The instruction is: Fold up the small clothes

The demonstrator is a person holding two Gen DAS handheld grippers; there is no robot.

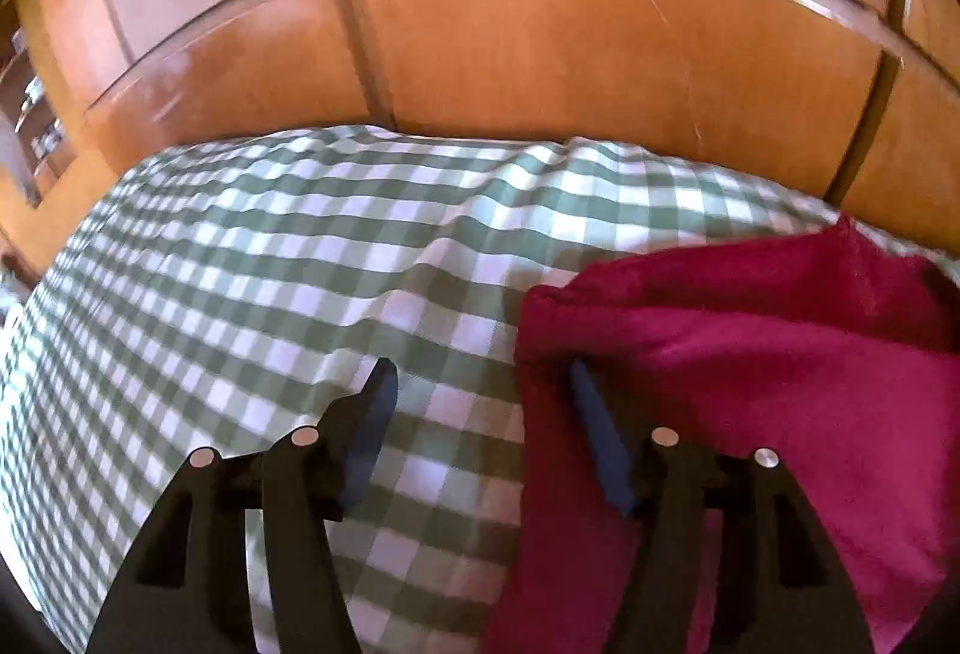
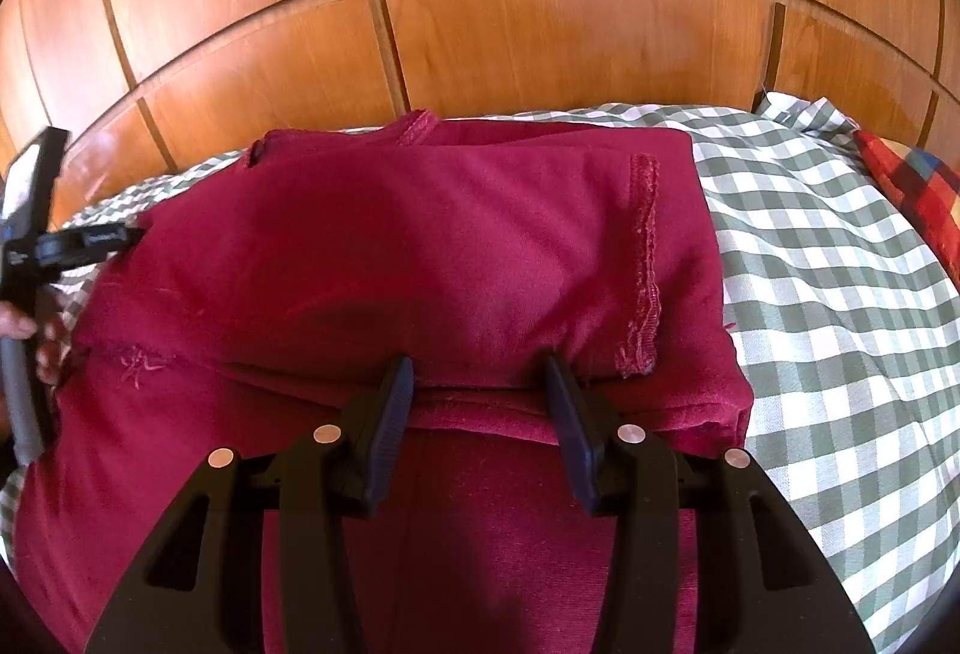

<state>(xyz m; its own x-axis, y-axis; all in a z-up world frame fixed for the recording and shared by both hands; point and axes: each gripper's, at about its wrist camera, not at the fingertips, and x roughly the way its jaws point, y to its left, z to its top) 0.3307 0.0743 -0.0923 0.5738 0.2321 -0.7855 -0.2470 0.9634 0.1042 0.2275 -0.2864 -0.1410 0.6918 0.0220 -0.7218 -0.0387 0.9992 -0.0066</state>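
Only the right wrist view shows the whole folded garment on the bed, near its headboard edge; right gripper jaws apart, tips at a fold, grip unclear. Left view: left gripper part open, empty, one finger over the garment's edge, rest cut off.

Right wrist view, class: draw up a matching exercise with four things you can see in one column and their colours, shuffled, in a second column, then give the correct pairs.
Things:
1. garment
2. bedsheet
3. wall panels
4. right tongs

Colours:
A. black
B. orange-brown wood
C. dark red
D. green and white check

Pairs: 1-C, 2-D, 3-B, 4-A
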